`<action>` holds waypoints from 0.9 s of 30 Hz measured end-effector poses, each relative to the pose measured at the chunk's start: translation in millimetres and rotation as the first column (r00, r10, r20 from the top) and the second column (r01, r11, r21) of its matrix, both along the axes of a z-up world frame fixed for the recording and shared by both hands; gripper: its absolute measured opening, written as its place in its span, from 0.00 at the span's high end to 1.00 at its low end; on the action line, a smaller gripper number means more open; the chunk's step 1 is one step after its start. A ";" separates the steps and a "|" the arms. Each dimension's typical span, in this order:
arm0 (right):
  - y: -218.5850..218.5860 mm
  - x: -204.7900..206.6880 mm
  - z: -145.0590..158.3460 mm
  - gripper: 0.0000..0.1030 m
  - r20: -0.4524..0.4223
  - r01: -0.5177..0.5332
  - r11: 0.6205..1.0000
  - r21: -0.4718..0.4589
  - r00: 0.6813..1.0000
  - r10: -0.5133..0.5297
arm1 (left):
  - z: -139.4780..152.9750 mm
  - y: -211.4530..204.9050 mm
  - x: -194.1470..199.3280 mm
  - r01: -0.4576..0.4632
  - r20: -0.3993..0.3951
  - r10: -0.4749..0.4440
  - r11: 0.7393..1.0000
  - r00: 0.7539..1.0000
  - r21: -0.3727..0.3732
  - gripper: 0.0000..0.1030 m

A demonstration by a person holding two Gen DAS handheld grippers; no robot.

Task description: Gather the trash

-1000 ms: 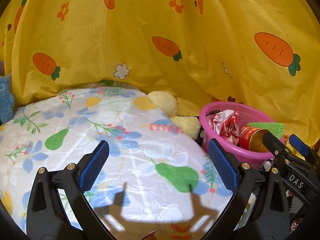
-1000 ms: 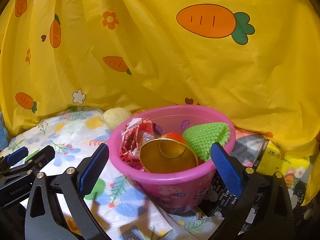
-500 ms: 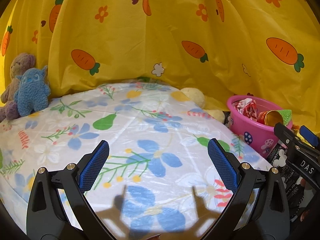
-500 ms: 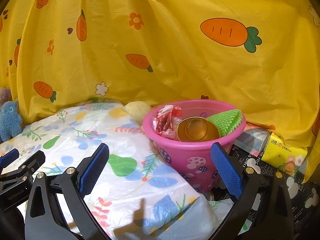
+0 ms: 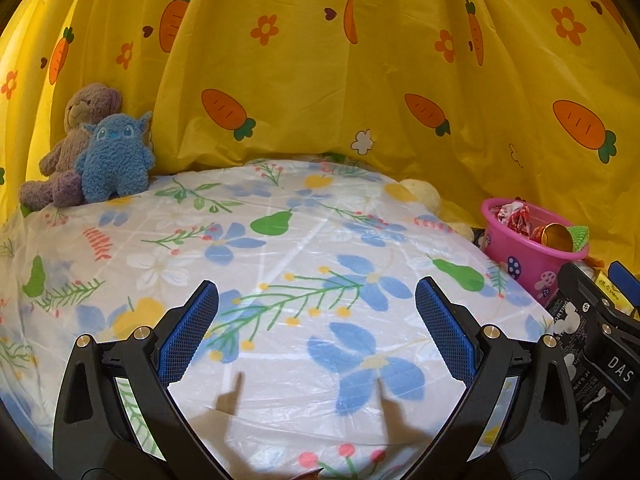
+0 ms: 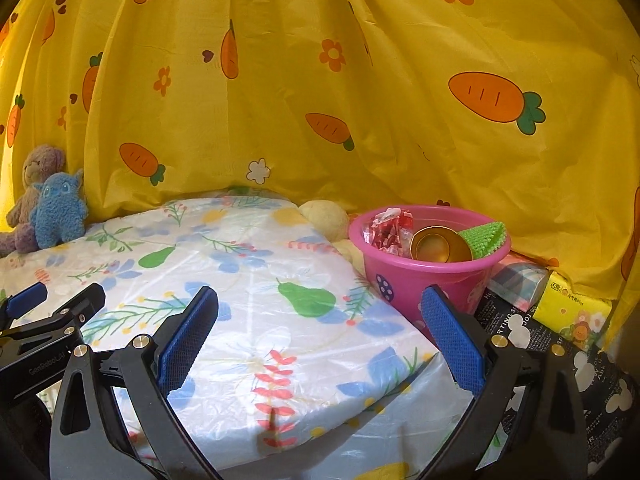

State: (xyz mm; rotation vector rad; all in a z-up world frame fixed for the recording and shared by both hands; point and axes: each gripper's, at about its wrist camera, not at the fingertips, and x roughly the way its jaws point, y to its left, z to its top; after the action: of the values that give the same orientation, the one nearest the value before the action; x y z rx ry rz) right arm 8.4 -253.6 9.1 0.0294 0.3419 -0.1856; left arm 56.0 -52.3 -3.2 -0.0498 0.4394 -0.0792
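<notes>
Left wrist view: the left gripper (image 5: 316, 332) hangs spread and empty over the floral plastic sheet (image 5: 280, 248), its two blue pads wide apart. The pink bucket (image 5: 524, 256), landmark of the scene, sits off to the gripper's right at the sheet's edge, holding a red-and-white wrapper (image 5: 510, 216), a gold can (image 5: 554, 236) and a green knitted piece (image 5: 578, 236). Far across the sheet from the bucket, two plush toys (image 5: 92, 156) lean on the yellow carrot curtain (image 5: 320, 60)

Right wrist view: the right gripper (image 6: 320, 340) is likewise spread, pinching nothing. The bucket (image 6: 424, 276) stands ahead and slightly right of it, just beyond the right pad, so this hand looks the nearer. The can (image 6: 436, 246) lies tilted, mouth toward the camera. Beside the bucket, away from the sheet, lies a yellow tissue pack (image 6: 568, 312). No loose trash shows on the sheet (image 6: 248, 272)
</notes>
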 end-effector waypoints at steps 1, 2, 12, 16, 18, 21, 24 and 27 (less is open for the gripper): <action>2.6 -1.6 -0.3 0.05 0.000 -0.001 1.000 -0.001 1.000 0.001 | -0.7 1.9 -2.6 -0.007 0.000 0.007 1.000 1.000 0.002 0.06; 4.6 -2.8 -0.3 0.05 0.000 -0.006 1.000 0.000 1.000 0.006 | -0.7 3.7 -4.8 -0.012 0.001 0.012 1.000 1.000 0.003 0.06; 21.1 -16.4 -1.3 0.05 0.007 -0.029 1.000 -0.009 1.000 0.029 | -1.0 20.1 -22.8 -0.022 0.010 0.022 1.000 1.000 -0.006 0.06; 24.8 -19.3 -0.2 0.05 0.013 -0.032 0.999 -0.012 0.999 0.032 | -0.8 25.6 -26.1 -0.033 0.012 0.034 0.999 0.999 -0.012 0.06; 26.1 -20.7 0.7 0.05 0.017 -0.032 0.999 -0.015 0.999 0.033 | -0.6 27.8 -27.5 -0.039 0.012 0.039 0.999 0.999 -0.014 0.06; 27.5 -22.2 1.6 0.05 0.020 -0.036 0.999 -0.016 0.999 0.036 | 0.5 29.3 -30.5 -0.041 0.017 0.042 0.999 0.999 -0.016 0.06; 29.0 -23.4 1.8 0.05 0.020 -0.038 0.999 -0.019 0.999 0.039 | 1.8 29.8 -32.7 -0.042 0.022 0.042 0.999 0.999 -0.015 0.06; 30.3 -24.7 2.0 0.05 0.022 -0.040 0.999 -0.021 0.999 0.040 | 2.4 31.0 -33.2 -0.042 0.023 0.042 0.999 0.999 -0.017 0.06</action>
State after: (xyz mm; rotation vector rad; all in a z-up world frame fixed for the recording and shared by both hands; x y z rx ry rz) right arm -16.2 -223.2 11.2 0.0046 0.3175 -0.1488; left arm 22.7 -21.3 -0.8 -0.0740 0.4137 -0.0418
